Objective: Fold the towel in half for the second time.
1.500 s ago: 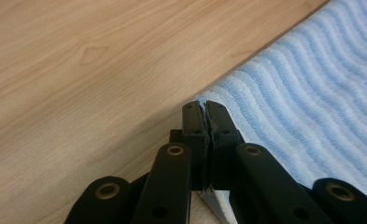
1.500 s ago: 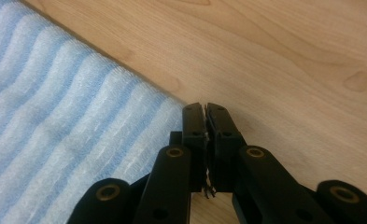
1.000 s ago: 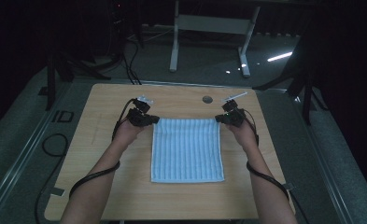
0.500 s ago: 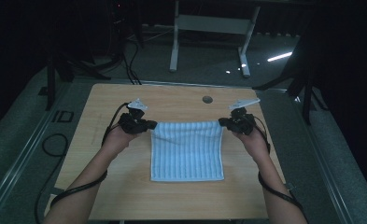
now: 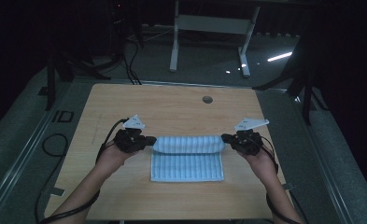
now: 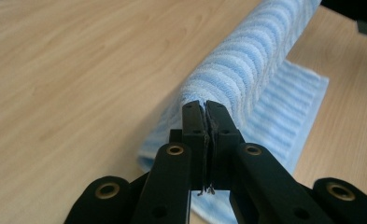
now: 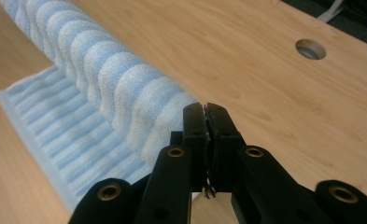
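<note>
Currently: wooden table [image 5: 172,107], light wood-grain top, matte, rectangular with rounded corners, one round cable hole [image 5: 207,99] near the far edge. On it, toward the near middle, a blue-and-white striped towel [image 5: 187,165]: terry cloth, ribbed, soft pile, stripes across its short side. Near part lying flat on the wood; far edge lifted and curled over toward the person into a rounded, tube-like fold, stretched level between both grippers. Fold raised off the lower layer, sagging slightly mid-span. Left gripper [image 5: 144,141]: black metal links with brass-coloured rivets, jaws pinched tight on the towel's left far corner; cloth bunched right at the tips in the left gripper view [image 6: 204,108]. Right gripper [image 5: 228,138]: same build, clamped on the right far corner [image 7: 204,109], thin edge of cloth caught between the jaws. Grey three-cornered plate on top of each.
</note>
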### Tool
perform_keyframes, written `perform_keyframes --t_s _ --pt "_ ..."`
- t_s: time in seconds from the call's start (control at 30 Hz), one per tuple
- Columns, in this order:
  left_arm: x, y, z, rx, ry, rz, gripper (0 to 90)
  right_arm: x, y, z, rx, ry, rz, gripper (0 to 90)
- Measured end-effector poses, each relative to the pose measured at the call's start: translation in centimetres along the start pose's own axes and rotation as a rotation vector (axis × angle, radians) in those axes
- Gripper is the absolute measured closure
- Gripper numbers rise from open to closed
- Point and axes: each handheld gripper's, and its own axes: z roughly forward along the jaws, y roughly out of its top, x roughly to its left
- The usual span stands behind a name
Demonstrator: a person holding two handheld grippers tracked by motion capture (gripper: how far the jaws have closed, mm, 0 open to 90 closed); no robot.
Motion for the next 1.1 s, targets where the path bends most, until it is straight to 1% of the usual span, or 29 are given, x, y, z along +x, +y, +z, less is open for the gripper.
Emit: perform_keyframes --t_s 0.03,0.07,0.1,0.13,0.17,0.23,0.27,0.3,0.37,0.4,0.43,0.5,0.53,0.57,0.6,0.67,0.7,0.73,0.77,0.8,0.83,0.87,0.9,0.93,0.97,1.0,1.03,1.07,1.1 --pt "-0.3 -0.3 0.0 0.003 0.009 0.011 87.1 0.0 0.0 0.0 0.0 0.0 0.0 87.4" --pt "-0.7 -0.7 -0.1 0.008 -0.001 0.015 87.1 0.5 -0.7 -0.3 -0.006 0.012 0.003 87.4" --pt "-1.4 -1.5 -0.1 0.007 -0.002 0.027 87.1 0.8 -1.1 -0.4 -0.009 0.013 0.004 87.4" --pt "-1.4 -1.5 -0.1 0.007 -0.002 0.027 87.1 0.8 -1.1 -0.4 -0.009 0.013 0.004 87.4" --pt "-1.6 -1.8 -0.1 0.015 -0.008 0.03 87.1 1.3 -1.9 -0.6 -0.009 0.03 0.006 87.4" --pt "-2.1 -2.5 0.0 0.018 -0.025 0.028 87.1 1.7 -2.6 -0.6 0.001 0.034 0.004 87.4" --pt "-2.3 -2.9 0.1 0.025 -0.03 0.032 87.1 1.7 -2.6 -0.6 0.001 0.034 0.004 87.4" --pt "-2.6 -3.5 0.4 0.036 -0.031 0.036 87.1 1.9 -3.3 -0.5 0.005 0.039 0.008 87.3" --pt "-2.7 -3.7 0.6 0.043 -0.041 0.034 87.0 2.3 -4.0 -0.3 0.017 0.05 0.02 87.3" --pt "-2.8 -4.2 0.8 0.043 -0.044 0.02 87.0 2.5 -4.4 -0.3 0.02 0.054 0.022 87.3" --pt "-2.8 -4.2 0.8 0.043 -0.044 0.02 87.0 2.7 -4.7 -0.4 0.022 0.059 0.022 87.3" --pt "-3.2 -5.0 1.2 0.06 -0.06 0.018 87.0 3.0 -5.3 -0.4 0.026 0.061 0.023 87.3" --pt "-3.2 -5.0 1.2 0.06 -0.06 0.018 87.0 3.0 -5.3 -0.4 0.026 0.061 0.023 87.3" --pt "-3.4 -5.2 1.5 0.065 -0.068 0.018 87.0 3.2 -5.6 -0.4 0.031 0.066 0.028 87.3" --pt "-3.7 -5.8 2.0 0.086 -0.093 0.009 86.8 3.2 -6.2 -0.3 0.041 0.074 0.034 87.2" --pt "-3.9 -6.1 2.2 0.088 -0.088 0.015 86.7 3.3 -6.8 -0.3 0.041 0.078 0.044 87.2" --pt "-4.0 -6.4 2.3 0.089 -0.095 0.008 86.7 3.3 -6.8 -0.3 0.041 0.078 0.044 87.2" --pt "-4.2 -6.6 2.5 0.097 -0.113 0.004 86.7 3.3 -7.1 -0.3 0.045 0.084 0.045 87.2" --pt "-4.4 -7.0 2.7 0.119 -0.119 0.01 86.4 3.4 -7.8 -0.3 0.046 0.095 0.073 86.1" --pt "-4.4 -7.0 2.7 0.119 -0.119 0.01 85.7 3.6 -8.1 -0.3 0.063 0.106 0.08 81.7" --pt "-4.6 -7.1 2.7 0.122 -0.115 0.013 85.7 3.6 -8.1 -0.3 0.063 0.106 0.08 81.7" --pt "-4.7 -7.0 2.4 0.122 -0.103 0.021 76.6 3.9 -8.3 -0.8 0.06 0.101 0.08 77.5" --pt "-4.7 -6.9 2.2 0.12 -0.096 0.017 69.6 4.0 -8.2 -1.3 0.051 0.09 0.069 76.5" --pt "-4.6 -6.6 1.8 0.116 -0.096 0.015 69.6 4.0 -8.2 -1.3 0.051 0.09 0.069 76.5" --pt "-4.5 -6.4 1.4 0.106 -0.086 0.015 62.7 4.0 -8.0 -1.8 0.032 0.073 0.057 74.2" --pt "-4.4 -5.8 1.1 0.091 -0.07 0.023 59.6 4.0 -7.4 -2.6 0.011 0.074 0.057 73.5" --pt "-4.4 -5.8 1.1 0.091 -0.07 0.023 56.6 4.0 -7.1 -2.7 0.006 0.065 0.05 72.3" --pt "-4.4 -5.6 1.1 0.087 -0.074 0.022 55.3 4.0 -6.9 -2.6 0.009 0.066 0.048 72.2" --pt "-4.4 -5.4 1.3 0.078 -0.066 0.022 55.3 4.0 -6.9 -2.6 0.009 0.066 0.048 72.2"
